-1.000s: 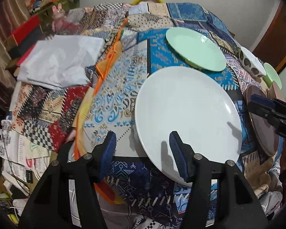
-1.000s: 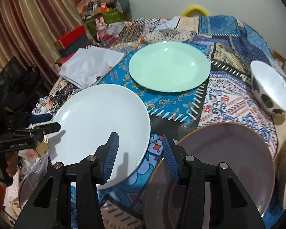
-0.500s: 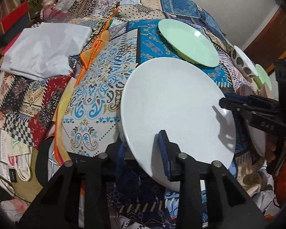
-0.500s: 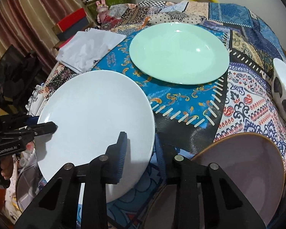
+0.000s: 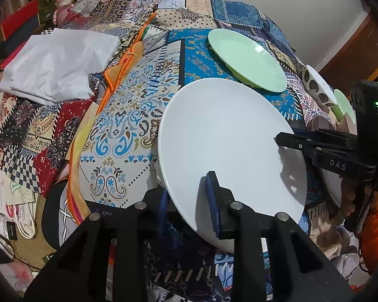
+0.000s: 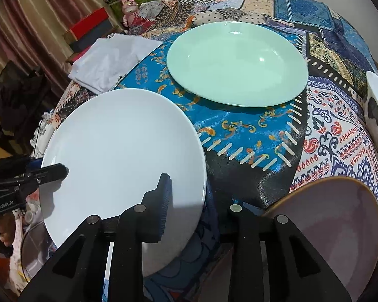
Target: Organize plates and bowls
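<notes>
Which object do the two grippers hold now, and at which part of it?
Both hold the white plate by its rim: left gripper at one edge, right gripper at the opposite edge.

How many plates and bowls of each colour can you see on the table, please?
White plate: 1
Mint green plate: 1
Mauve plate with a brown rim: 1
White bowl with dark spots: 1
Small green bowl: 1
Total: 5, namely 3 plates and 2 bowls. Both grippers' fingers are closed on the white plate's rim.

White plate [image 5: 229,141] tilted, seemingly lifted
</notes>
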